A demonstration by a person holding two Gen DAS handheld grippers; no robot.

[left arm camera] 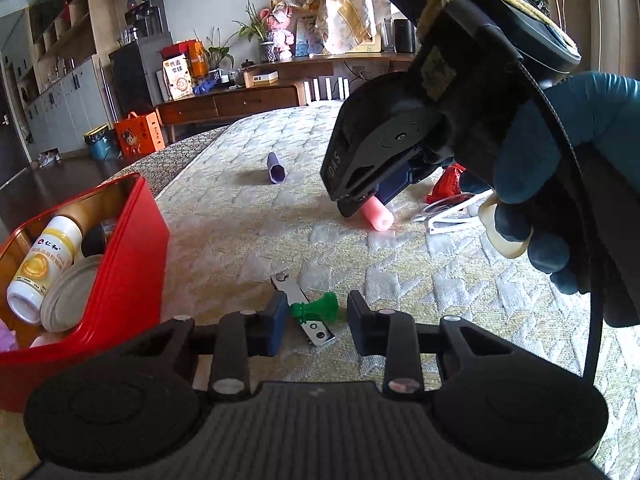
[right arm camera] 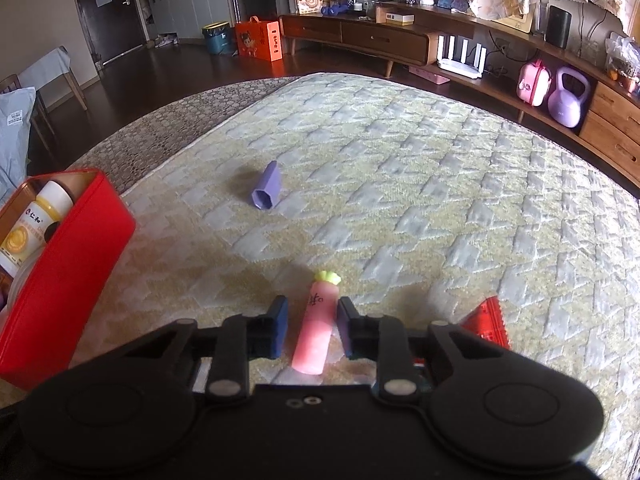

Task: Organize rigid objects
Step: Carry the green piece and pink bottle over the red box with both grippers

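Note:
My left gripper (left arm camera: pixel 318 316) hovers low over the quilted mattress (left arm camera: pixel 248 220). A small green pawn-shaped piece (left arm camera: pixel 316 306) lies crosswise between its pads on a metal nail clipper (left arm camera: pixel 316 330). A sliver of gap shows at the right pad, so the jaws stand open around it. My right gripper (right arm camera: pixel 312 316), held by a blue-gloved hand (left arm camera: pixel 560 152), is shut on a pink tube with a yellow-green cap (right arm camera: pixel 314 332). The left wrist view shows the tube's open end (left arm camera: pixel 378 220) sticking out under the right gripper (left arm camera: pixel 352 206). A purple hexagonal tube (right arm camera: pixel 266 192) lies farther out.
A red tin box (left arm camera: pixel 120 260) stands at the left on the mattress with a white bottle (left arm camera: pixel 44 264) and a round lid inside. A red ridged item (right arm camera: pixel 486 320) and white-framed glasses (left arm camera: pixel 448 216) lie right of the pink tube. A wooden cabinet runs along the far wall.

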